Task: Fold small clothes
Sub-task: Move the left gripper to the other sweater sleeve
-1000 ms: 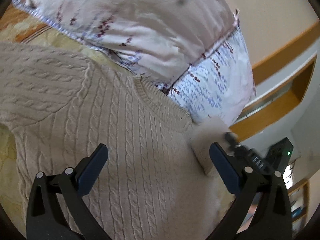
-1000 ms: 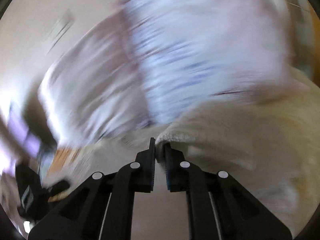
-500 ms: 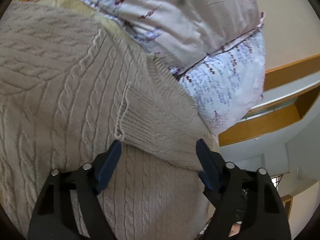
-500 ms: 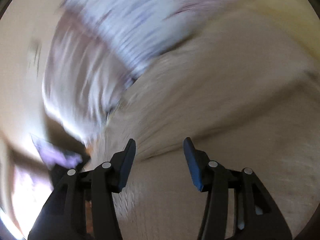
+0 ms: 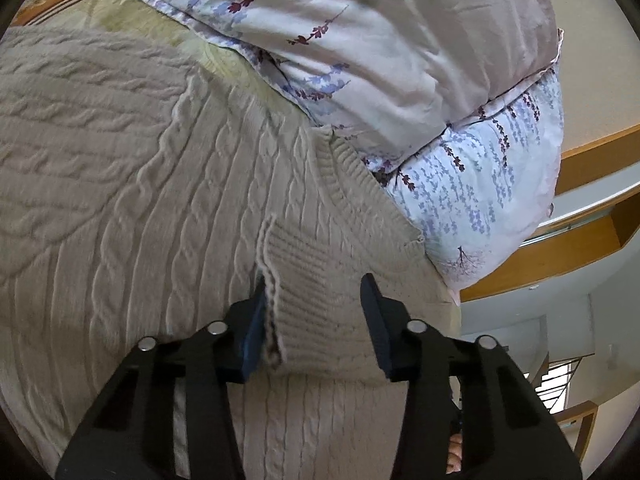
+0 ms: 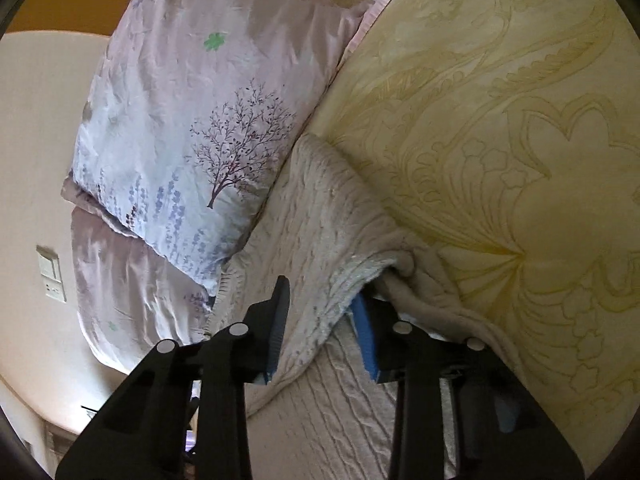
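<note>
A beige cable-knit sweater (image 5: pixel 132 208) lies flat on the bed. A sleeve is folded across its body, with the ribbed cuff (image 5: pixel 316 304) on top. My left gripper (image 5: pixel 314 292) is open, its jaws either side of that cuff, the left pad (image 5: pixel 256 320) against the cuff's edge. In the right wrist view the sweater (image 6: pixel 320 216) bunches into a raised fold. My right gripper (image 6: pixel 320 304) is open with that fold between its jaws. I cannot tell if the pads touch the knit.
Two stacked floral pillows (image 5: pixel 400 60) lie against the sweater's far edge, also in the right wrist view (image 6: pixel 192 128). A yellow embossed bedspread (image 6: pixel 500 128) covers the bed. A wooden headboard shelf (image 5: pixel 580 232) and a wall switch (image 6: pixel 50 272) are beyond.
My right gripper let go of the sleeve cuff, opened and swung over a fold of the sweater. The sleeve now lies across the body. My left gripper narrowed and came down around the cuff.
</note>
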Tool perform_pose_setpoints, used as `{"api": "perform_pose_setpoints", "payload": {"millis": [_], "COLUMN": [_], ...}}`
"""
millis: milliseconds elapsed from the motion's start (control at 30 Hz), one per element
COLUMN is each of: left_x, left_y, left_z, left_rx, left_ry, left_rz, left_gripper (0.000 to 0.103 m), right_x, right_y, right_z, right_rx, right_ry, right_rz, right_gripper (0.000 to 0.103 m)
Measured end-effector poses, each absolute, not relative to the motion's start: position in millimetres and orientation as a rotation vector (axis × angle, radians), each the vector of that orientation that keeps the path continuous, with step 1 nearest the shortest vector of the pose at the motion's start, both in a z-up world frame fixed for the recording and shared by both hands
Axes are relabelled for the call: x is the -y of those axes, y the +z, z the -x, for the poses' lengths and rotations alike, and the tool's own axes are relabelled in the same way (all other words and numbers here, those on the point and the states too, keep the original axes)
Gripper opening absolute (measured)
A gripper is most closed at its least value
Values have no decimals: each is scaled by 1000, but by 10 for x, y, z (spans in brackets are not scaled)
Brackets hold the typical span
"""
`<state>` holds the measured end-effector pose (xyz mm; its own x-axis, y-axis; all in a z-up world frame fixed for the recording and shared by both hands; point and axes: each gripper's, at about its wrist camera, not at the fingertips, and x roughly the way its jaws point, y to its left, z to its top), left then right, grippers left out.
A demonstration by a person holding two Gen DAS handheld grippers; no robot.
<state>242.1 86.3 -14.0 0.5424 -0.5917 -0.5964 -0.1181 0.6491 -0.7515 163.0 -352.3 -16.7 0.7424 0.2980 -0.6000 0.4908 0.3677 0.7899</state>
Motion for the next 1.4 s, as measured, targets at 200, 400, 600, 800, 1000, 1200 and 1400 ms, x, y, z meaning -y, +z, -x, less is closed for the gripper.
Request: {"api": "perform_pose_setpoints", "payload": {"millis": [200,400,600,800,1000,1200,1400], "left_x": [-771,-830,-823,-1132,-2034,-2911,-3430], "left_y": [-167,47,-92,158,360,190,-20], "left_z": [-2592,-2675,-2644,-2257,-1421,-920,-803], "left_rx": [-1005,-927,-982,-926,-769,-732,-667], "left_ry": [-353,-327,-280,-289,-126,103,206], "left_rz": [729,603,571,605,642,833,1058], "left_gripper": [6,5,11,62,68,60,56], "right_x": [3462,3292,3179,3117,2843,2548,2552], "right_y": [-132,7,-15,191,300,250,201], "right_z": [-1624,-1562,-1605,-1365,-1399,-1531,-1478], "right_rx": [-769,-757,-807,-736,-693,-702,-723], "right_ry": [-179,-202,-304,-384,-171,34,60], "right_rz": [-1150,-1037,-900,-807,-747,-696,-728], "right_gripper": [10,9,12,65,84,84,85]}}
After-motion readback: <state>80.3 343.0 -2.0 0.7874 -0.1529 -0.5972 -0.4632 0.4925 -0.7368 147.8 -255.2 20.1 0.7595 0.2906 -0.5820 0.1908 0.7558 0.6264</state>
